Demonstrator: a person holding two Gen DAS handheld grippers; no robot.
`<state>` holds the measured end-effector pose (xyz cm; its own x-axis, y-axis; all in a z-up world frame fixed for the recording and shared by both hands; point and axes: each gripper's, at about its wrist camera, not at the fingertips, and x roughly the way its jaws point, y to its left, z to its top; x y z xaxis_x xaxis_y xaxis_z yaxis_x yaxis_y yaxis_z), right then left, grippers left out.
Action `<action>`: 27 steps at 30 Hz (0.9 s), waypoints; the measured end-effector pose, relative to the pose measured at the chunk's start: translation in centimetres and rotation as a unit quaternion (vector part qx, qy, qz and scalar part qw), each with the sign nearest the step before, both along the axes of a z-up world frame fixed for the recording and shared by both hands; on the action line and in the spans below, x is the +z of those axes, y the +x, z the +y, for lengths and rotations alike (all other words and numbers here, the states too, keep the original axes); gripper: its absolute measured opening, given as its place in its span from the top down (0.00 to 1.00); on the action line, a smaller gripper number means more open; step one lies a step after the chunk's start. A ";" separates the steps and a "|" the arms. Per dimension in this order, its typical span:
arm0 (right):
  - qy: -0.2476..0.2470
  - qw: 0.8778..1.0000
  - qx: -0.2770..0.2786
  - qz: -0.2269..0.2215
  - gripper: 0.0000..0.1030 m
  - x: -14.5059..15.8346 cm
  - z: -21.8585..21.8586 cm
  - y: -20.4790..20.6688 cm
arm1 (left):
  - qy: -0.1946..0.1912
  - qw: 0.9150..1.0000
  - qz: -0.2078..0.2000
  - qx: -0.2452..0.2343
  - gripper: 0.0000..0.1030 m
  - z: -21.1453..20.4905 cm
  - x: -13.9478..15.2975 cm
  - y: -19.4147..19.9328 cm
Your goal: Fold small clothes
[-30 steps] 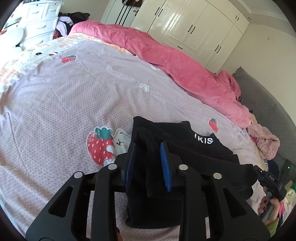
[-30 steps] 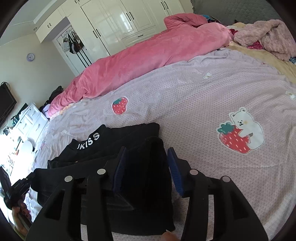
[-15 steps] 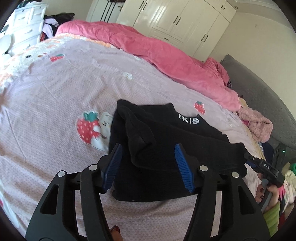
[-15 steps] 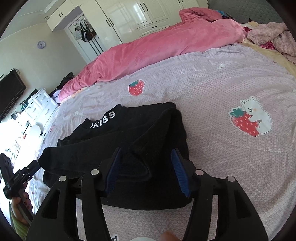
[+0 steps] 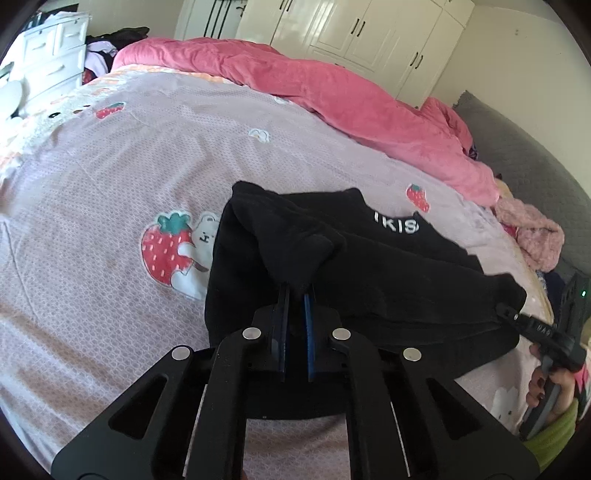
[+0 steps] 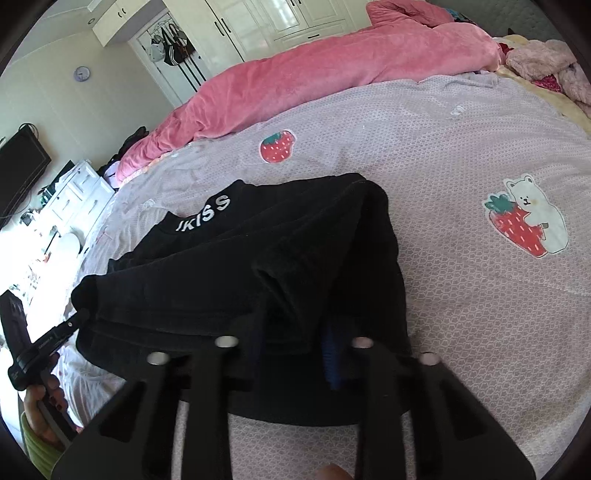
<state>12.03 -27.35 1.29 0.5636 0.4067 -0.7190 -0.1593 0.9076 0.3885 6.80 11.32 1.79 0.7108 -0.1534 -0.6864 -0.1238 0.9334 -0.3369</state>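
Observation:
A black garment (image 5: 373,273) with white lettering on its neckband lies partly folded on the lilac bedsheet (image 5: 122,147). My left gripper (image 5: 294,295) is shut on a raised fold of the garment at its near left side. In the right wrist view the same black garment (image 6: 229,258) fills the middle. My right gripper (image 6: 295,332) has its fingers around a bunched fold at the near edge; motion blur and cloth hide the pads, so its closure is unclear. Each gripper shows at the other view's edge, the right one (image 5: 535,328) and the left one (image 6: 44,343).
A pink duvet (image 5: 332,88) lies along the far side of the bed. A pink fluffy garment (image 5: 532,232) lies by the grey headboard (image 5: 535,158). White wardrobes (image 5: 351,33) and a white drawer unit (image 5: 51,62) stand beyond the bed.
Both grippers were open over the garment half a second ago. My left gripper has now shut on a fold and lifts it. My right gripper's fingers have narrowed around the cloth.

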 end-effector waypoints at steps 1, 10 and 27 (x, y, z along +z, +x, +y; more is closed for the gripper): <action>0.005 1.000 0.002 -0.003 0.93 0.2 -0.1 -0.1 | -0.016 1.000 -0.007 0.004 0.98 0.5 0.2 0.0; 0.081 0.996 -0.004 -0.035 0.94 2.5 -1.0 1.3 | -0.082 0.995 -0.045 0.033 0.98 2.9 2.7 1.5; 0.116 0.991 -0.053 -0.029 0.94 1.9 -1.4 7.7 | -0.093 0.992 -0.039 0.070 0.92 4.1 1.1 7.2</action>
